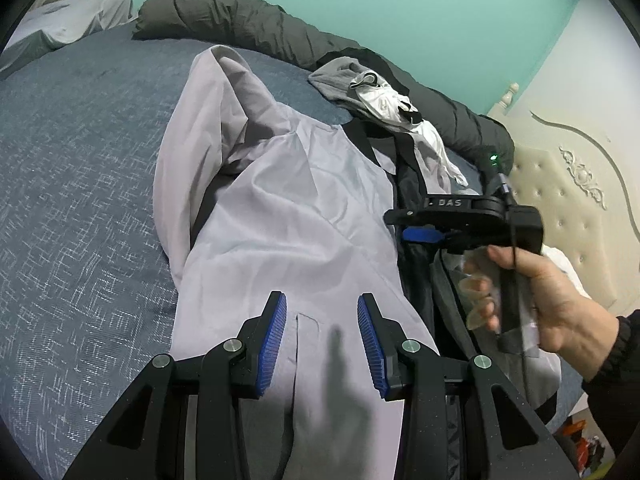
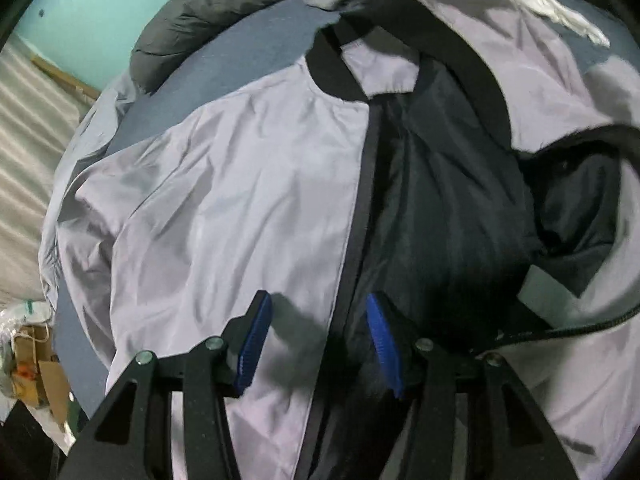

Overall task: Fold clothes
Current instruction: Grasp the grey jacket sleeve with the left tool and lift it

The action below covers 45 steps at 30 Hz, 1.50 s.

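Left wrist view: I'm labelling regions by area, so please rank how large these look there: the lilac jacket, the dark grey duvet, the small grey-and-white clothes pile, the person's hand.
1. lilac jacket
2. dark grey duvet
3 and 4. clothes pile and hand look alike; the hand is nearer the camera, so unranked.

left hand-held gripper (image 1: 322,340) open over jacket (image 1: 288,216) | bed (image 1: 80,184)

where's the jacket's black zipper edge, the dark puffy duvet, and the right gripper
black zipper edge (image 2: 354,216), right wrist view, on the black strip down the jacket's front opening
dark puffy duvet (image 1: 240,20), left wrist view, on its rolled bulk along the wall
right gripper (image 1: 394,226), left wrist view, at its fingertips over the jacket
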Each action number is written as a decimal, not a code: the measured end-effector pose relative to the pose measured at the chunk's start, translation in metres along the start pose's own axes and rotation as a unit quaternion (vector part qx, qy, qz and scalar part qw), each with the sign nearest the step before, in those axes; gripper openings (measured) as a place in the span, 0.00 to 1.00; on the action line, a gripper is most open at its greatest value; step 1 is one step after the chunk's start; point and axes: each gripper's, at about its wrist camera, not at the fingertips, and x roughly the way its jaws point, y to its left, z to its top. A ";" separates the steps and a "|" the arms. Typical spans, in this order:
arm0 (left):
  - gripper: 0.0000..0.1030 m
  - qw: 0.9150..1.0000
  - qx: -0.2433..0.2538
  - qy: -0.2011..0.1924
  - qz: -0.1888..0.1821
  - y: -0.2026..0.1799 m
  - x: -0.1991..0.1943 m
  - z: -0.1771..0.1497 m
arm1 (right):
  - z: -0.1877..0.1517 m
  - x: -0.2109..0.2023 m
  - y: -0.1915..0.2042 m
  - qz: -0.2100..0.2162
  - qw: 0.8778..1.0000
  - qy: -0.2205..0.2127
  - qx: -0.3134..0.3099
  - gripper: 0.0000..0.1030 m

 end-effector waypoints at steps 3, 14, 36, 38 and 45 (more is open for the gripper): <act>0.39 1.000 0.001 0.001 0.000 0.000 0.001 0.000 | -0.003 0.003 0.006 0.009 1.000 -0.005 -0.021 0.49; 0.39 1.000 -0.002 0.003 0.005 0.004 0.002 -0.002 | 0.017 -0.019 0.013 -0.039 0.995 -0.060 -0.071 0.04; 0.39 0.998 -0.047 -0.005 0.048 0.044 -0.004 0.000 | 0.034 -0.073 -0.019 -0.128 0.982 -0.127 -0.056 0.31; 0.39 0.997 -0.050 -0.011 0.056 0.049 -0.007 0.000 | 0.011 -0.095 -0.022 -0.096 0.984 -0.140 -0.053 0.32; 0.39 0.994 -0.066 -0.013 0.084 0.068 -0.007 0.000 | -0.063 -0.135 -0.017 -0.018 0.986 -0.160 -0.045 0.40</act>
